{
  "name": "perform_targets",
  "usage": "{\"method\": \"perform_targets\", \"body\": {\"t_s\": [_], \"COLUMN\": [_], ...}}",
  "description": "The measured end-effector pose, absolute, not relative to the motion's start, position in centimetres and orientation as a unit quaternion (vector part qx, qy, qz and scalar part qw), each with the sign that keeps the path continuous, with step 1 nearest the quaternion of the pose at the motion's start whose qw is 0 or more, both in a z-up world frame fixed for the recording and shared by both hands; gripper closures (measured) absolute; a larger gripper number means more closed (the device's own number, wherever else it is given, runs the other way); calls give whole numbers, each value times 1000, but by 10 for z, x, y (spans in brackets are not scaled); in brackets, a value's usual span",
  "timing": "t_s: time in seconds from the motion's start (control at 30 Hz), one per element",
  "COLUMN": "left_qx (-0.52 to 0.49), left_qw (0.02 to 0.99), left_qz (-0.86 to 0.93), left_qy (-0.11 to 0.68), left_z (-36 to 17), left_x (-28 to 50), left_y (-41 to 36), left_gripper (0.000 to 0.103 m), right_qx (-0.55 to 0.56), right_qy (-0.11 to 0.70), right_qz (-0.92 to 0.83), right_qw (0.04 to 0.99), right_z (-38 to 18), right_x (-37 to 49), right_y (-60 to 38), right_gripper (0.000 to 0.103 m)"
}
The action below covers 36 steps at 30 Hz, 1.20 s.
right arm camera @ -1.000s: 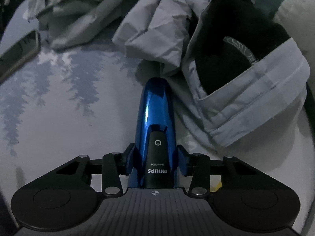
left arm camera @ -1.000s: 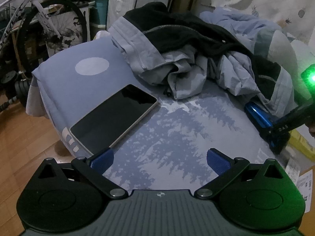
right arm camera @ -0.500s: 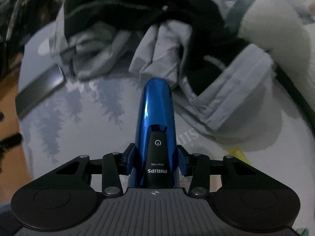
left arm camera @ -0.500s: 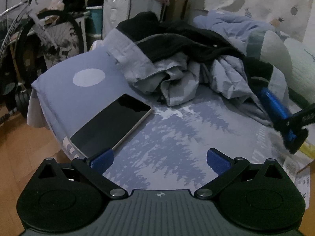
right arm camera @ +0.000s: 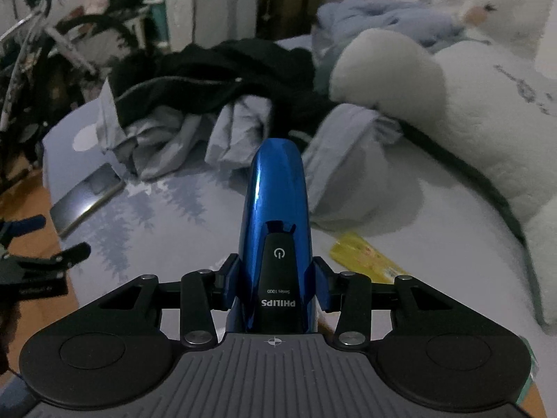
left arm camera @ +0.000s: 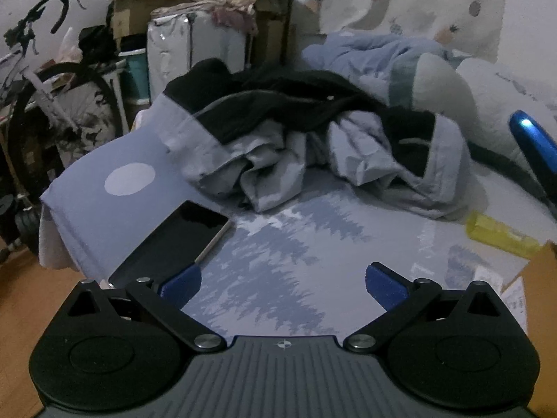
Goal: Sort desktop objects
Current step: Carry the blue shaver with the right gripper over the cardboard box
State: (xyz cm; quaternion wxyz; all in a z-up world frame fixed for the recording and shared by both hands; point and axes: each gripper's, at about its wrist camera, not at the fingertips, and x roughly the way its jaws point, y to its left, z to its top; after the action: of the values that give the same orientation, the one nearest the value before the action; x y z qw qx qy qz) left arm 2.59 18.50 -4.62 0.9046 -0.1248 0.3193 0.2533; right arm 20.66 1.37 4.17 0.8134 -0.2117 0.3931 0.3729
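Philips shaver (right arm camera: 276, 230), glossy blue with a black power-button panel, sits clamped between the jaws of the right gripper (right arm camera: 276, 284), its body pointing straight ahead of them and lifted clear of the bed (right arm camera: 174, 254). From the left wrist view its blue tip shows at the far right edge, raised above the bedding. So one item is in hand and, by my reckoning, on its way somewhere; where it should go is not visible.

The left gripper (left arm camera: 282, 280) hovers low over the tree-printed sheet with its jaws spread wide and nothing between them. A dark-screened tablet (left arm camera: 174, 240) lies flat on the bed just ahead and to the left of those jaws, one corner almost under the left fingertip. It looks untouched and seems the likely next pick for that hand.

A yellow packet (right arm camera: 369, 257) rests on the sheet just ahead and right of the right jaws, also unsorted. Beyond both grippers a heap of grey and black clothing (left arm camera: 296, 132) lies crumpled.

Judging from this, sorting is at an early stage: one thing lifted, none seen placed.
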Motion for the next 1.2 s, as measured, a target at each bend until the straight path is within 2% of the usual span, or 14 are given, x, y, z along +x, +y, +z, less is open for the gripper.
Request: {"method": "perform_targets", "body": {"t_s": [0.47, 0.83, 1.2], "left_qx": [-99, -89, -84], "left_qw": [926, 943, 957], "left_qz": [200, 148, 93], "left_qy": [305, 285, 261], "left_z": [-30, -19, -10], "left_x": [31, 31, 32], "left_y": [142, 108, 78], "left_gripper": [0, 0, 0], "right_qx": [-173, -159, -136], "right_qy": [355, 362, 389], "right_qz": [302, 253, 219], "right_qw": [868, 883, 885], "right_z": [87, 82, 53], "right_x": [149, 112, 93], "right_y": [-85, -136, -170], "right_gripper": [56, 56, 56]}}
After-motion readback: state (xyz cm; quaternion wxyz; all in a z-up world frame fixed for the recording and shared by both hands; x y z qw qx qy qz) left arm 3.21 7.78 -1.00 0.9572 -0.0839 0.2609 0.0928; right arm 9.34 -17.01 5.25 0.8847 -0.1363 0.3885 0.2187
